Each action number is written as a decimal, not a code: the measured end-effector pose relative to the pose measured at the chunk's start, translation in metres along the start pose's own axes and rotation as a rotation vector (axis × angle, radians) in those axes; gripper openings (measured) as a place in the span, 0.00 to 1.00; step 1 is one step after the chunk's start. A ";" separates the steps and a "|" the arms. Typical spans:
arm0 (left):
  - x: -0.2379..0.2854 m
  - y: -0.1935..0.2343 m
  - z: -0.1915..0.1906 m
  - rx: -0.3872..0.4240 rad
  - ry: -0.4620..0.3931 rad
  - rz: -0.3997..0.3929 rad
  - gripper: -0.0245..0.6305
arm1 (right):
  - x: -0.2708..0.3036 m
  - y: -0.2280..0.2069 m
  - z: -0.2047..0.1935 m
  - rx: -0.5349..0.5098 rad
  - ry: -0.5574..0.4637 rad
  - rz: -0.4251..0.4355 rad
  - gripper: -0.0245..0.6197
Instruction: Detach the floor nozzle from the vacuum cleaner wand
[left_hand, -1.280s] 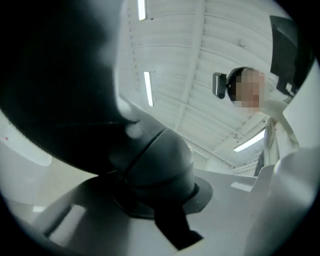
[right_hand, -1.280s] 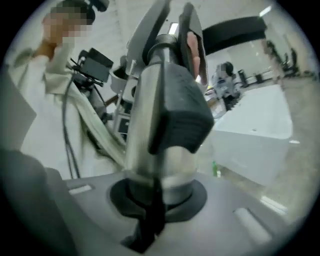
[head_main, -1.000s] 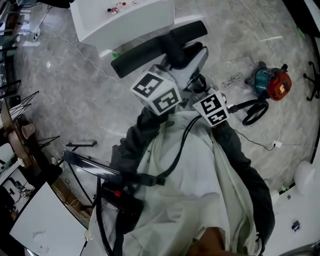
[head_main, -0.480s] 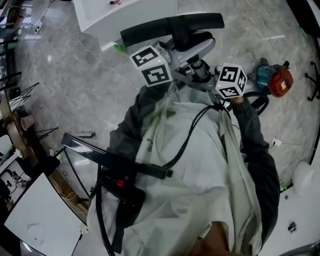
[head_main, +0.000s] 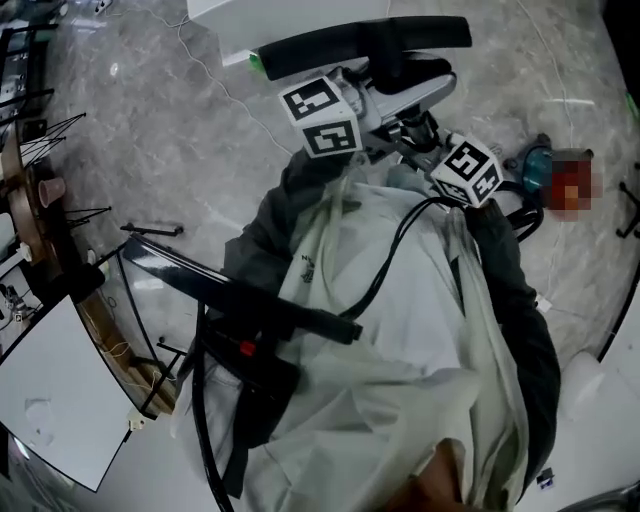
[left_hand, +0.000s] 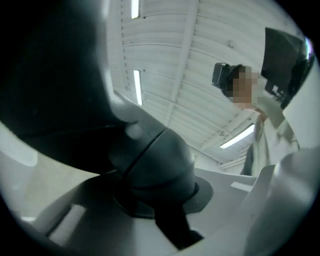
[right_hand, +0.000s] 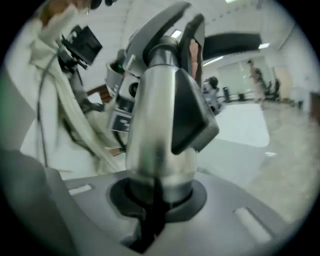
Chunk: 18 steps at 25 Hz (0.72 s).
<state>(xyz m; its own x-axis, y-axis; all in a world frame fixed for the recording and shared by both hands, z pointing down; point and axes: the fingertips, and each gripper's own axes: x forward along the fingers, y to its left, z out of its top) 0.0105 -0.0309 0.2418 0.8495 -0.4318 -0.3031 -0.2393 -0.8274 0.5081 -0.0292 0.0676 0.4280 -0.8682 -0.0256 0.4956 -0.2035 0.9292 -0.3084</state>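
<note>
In the head view the black nozzle lies crosswise at 12 o'clock, our left gripper has its fingers clamped on its dark neck, and at 1 o'clock our right gripper has its fingers clamped on the silver wand.

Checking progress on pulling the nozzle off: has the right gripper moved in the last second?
Yes. In the head view the right gripper has shifted up: earlier lower than the teal and red canister vacuum, now level with it.

Black nozzle, silver wand (marbled floor)
</note>
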 end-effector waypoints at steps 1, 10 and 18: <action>-0.001 -0.012 0.001 -0.013 -0.007 -0.080 0.15 | -0.005 0.018 0.000 0.012 0.000 0.156 0.10; -0.002 0.004 -0.006 -0.045 -0.004 0.028 0.15 | 0.000 0.010 -0.005 0.064 0.024 0.060 0.09; -0.030 0.042 -0.007 -0.052 -0.019 0.318 0.15 | 0.022 -0.020 -0.012 0.033 0.089 -0.310 0.09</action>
<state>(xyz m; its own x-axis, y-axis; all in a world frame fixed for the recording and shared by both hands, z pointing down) -0.0219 -0.0499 0.2773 0.7270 -0.6729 -0.1368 -0.4669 -0.6305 0.6201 -0.0388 0.0527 0.4546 -0.7196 -0.2715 0.6391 -0.4679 0.8697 -0.1574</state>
